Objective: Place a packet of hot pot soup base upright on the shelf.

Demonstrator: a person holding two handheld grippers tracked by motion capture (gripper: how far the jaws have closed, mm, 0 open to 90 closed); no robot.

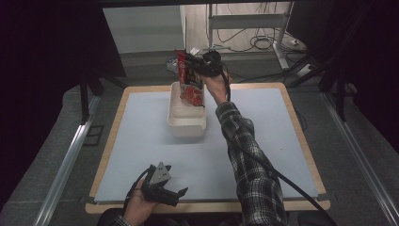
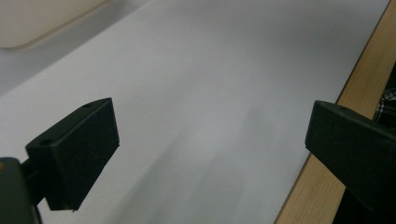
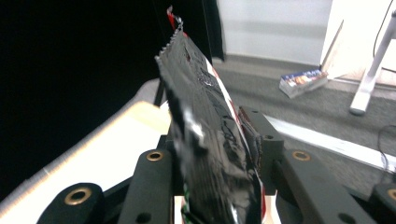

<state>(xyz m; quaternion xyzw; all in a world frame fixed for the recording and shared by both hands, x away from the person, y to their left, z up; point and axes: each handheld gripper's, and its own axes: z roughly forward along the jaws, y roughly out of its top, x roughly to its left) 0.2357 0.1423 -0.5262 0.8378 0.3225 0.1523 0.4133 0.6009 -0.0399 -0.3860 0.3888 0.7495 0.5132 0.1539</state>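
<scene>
Overhead, the right gripper (image 1: 203, 66) clamps a red crinkly foil snack packet (image 1: 190, 81) above the far end of the cream rectangular plastic tub (image 1: 187, 123), while the left gripper (image 1: 165, 190) rests near the table's front edge. Along the left gripper (image 2: 210, 140), jaws gape over pale blue mat (image 2: 210, 70). Along the right gripper (image 3: 217, 163), both jaws pinch the packet (image 3: 205, 140) upright.

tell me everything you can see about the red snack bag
The red snack bag is a glossy, crinkled foil-like pouch, red with dark and white print and a serrated top edge. It stands nearly upright, tilted a little, its lower end inside the far end of the white tub. The right gripper is shut on its upper part, jaws pressing both faces. Whether its bottom touches the tub's floor cannot be told.
</scene>
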